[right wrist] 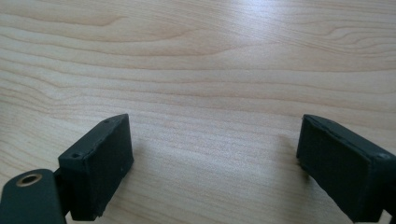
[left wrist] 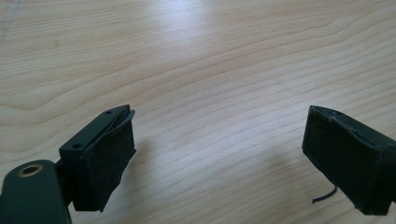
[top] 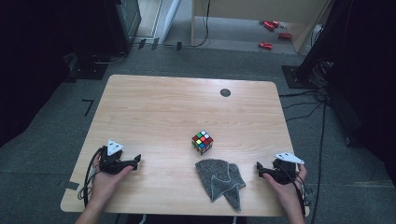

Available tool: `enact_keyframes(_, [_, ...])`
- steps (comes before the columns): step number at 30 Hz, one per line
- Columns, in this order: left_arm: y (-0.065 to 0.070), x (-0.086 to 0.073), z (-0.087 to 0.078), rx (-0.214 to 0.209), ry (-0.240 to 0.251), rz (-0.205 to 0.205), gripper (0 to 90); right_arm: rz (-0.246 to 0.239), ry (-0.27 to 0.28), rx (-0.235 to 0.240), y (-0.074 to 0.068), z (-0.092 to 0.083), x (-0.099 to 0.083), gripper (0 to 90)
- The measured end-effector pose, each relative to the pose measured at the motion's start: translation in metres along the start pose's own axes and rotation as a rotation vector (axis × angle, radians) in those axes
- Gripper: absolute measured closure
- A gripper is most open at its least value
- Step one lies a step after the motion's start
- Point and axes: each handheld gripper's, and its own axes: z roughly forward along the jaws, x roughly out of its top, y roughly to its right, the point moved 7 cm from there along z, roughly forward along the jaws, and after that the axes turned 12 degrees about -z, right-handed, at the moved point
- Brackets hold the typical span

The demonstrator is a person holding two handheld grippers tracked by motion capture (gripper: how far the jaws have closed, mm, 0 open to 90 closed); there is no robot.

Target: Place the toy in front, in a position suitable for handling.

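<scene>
One cube (top: 202, 142), one grey cloth (top: 220, 179), two grippers, left (top: 137, 161), right (top: 258, 168)

Matt pale wood table (top: 154, 107); fuzzy grey cloth (top: 219, 179); glossy plastic cube (top: 202, 142).

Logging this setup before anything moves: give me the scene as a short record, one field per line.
surface: light wooden table
cube: colour puzzle cube, near the table's middle, standing free
cloth: grey cloth, crumpled, on the near side of the cube, apart from it
left gripper: low over the near left of the table, jaws open, nothing between them
right gripper: low over the near right edge, just right of the cloth, jaws open, nothing between them
table mark: dark round spot near the far edge
</scene>
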Motion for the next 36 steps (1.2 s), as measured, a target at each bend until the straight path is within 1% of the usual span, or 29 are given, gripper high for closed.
enact_keyframes(4, [0.017,0.002,-0.001,-0.047,0.011,0.005,10.1,-0.002,0.007,-0.001,0.000,0.001,0.000,9.4])
enact_keyframes(8, [0.038,0.003,0.000,-0.083,0.018,0.036,10.1,-0.003,0.018,-0.004,-0.001,0.001,0.000,8.4])
enact_keyframes(9, [0.042,0.003,0.001,-0.091,0.017,0.044,10.1,-0.003,0.017,-0.004,-0.001,0.001,0.000,8.4])
enact_keyframes(12, [0.049,0.003,0.003,-0.107,0.019,0.050,10.1,-0.003,0.017,-0.004,-0.001,0.001,0.000,8.4])
enact_keyframes(20, [0.058,0.005,0.005,-0.127,0.026,0.046,10.1,-0.003,0.017,-0.003,-0.001,0.002,0.000,8.2])
enact_keyframes(22, [0.059,0.005,0.005,-0.129,0.026,0.053,10.1,-0.003,0.017,-0.003,-0.001,0.002,0.000,8.3])
enact_keyframes(27, [0.062,0.004,0.005,-0.140,0.026,0.054,10.1,-0.004,0.017,-0.002,-0.001,0.001,0.000,8.5])
enact_keyframes(28, [0.063,0.004,0.005,-0.141,0.025,0.055,10.1,-0.009,0.018,0.008,-0.003,0.000,0.000,8.9])
enact_keyframes(29, [0.064,0.004,0.005,-0.144,0.024,0.059,10.1,-0.009,0.018,0.008,-0.003,0.000,0.000,8.9])
enact_keyframes(30, [0.066,0.004,0.005,-0.147,0.024,0.062,10.1,-0.006,0.032,0.051,-0.008,-0.001,0.002,8.9])
enact_keyframes(31, [0.066,0.004,0.005,-0.147,0.024,0.062,10.1,-0.006,0.032,0.051,-0.008,-0.001,0.002,8.9])
enact_keyframes(32, [0.067,0.004,0.006,-0.148,0.022,0.067,10.1,-0.003,0.043,0.065,-0.011,-0.003,0.003,9.0])
enact_keyframes(34, [0.068,0.004,0.006,-0.151,0.021,0.070,10.1,-0.010,0.070,0.089,-0.020,-0.007,0.011,9.0])
enact_keyframes(35, [0.068,0.004,0.006,-0.151,0.021,0.070,10.1,-0.010,0.070,0.089,-0.020,-0.007,0.011,9.0])
enact_keyframes(36, [0.069,0.004,0.007,-0.153,0.020,0.070,10.1,-0.015,0.084,0.098,-0.023,-0.009,0.014,9.0])
